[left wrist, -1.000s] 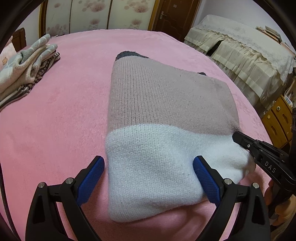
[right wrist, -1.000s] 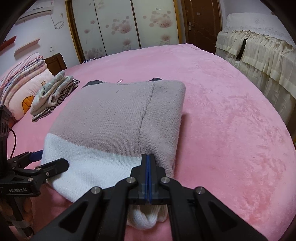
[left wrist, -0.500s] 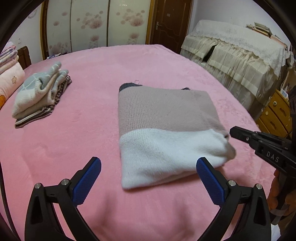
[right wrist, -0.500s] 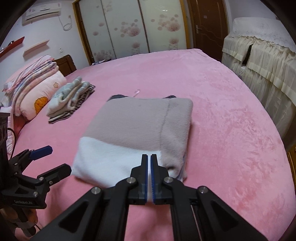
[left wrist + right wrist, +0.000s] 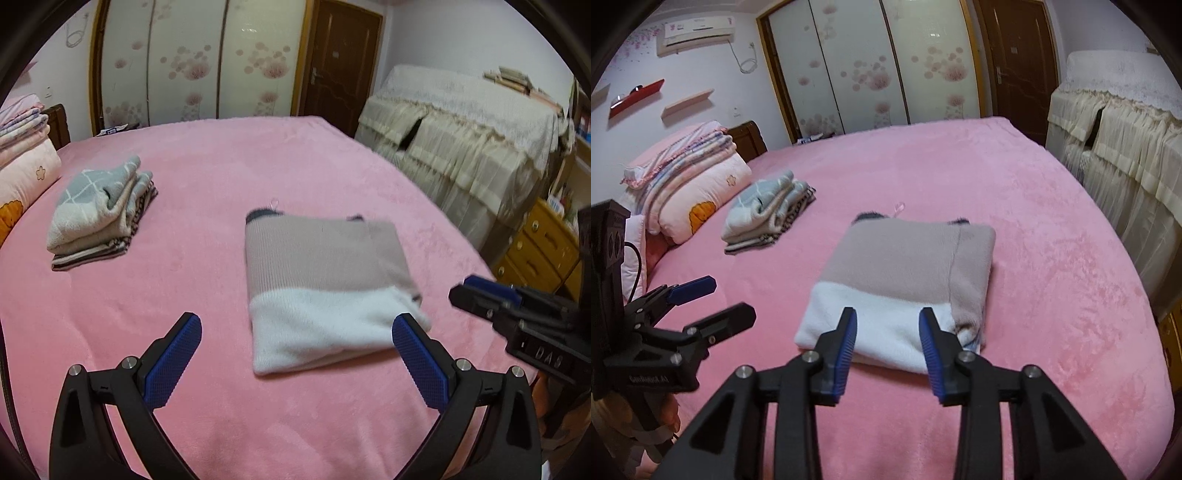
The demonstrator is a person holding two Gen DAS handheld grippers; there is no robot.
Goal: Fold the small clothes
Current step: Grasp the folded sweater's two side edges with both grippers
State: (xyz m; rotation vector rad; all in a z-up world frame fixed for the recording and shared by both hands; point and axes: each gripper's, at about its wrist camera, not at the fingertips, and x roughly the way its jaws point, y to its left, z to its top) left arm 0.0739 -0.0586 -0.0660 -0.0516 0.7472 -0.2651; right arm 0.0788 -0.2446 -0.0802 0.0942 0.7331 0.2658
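A folded knit sweater [image 5: 325, 280], beige-pink on its far part and white on its near part, lies flat on the pink bed [image 5: 184, 295]. My left gripper [image 5: 295, 328] hangs above and short of its near edge, jaws wide apart, nothing between them. In the right wrist view the same sweater [image 5: 905, 273] lies ahead of my right gripper [image 5: 888, 317], whose jaws are opening and hold nothing. Each gripper shows in the other's view: the right gripper [image 5: 480, 291] at the right edge, the left gripper [image 5: 713, 299] at the left.
A stack of folded clothes [image 5: 99, 206] sits at the left of the bed, with folded quilts and a pillow [image 5: 687, 184] beyond. A cream cloth-covered cabinet [image 5: 461, 147] and wooden drawers [image 5: 543, 251] stand to the right. Wardrobe doors [image 5: 195, 62] fill the back wall.
Both grippers have lifted up and back from the sweater. The right gripper, shut on the sweater's near edge, has let go and its jaws have parted. The sweater stays folded on the bed.
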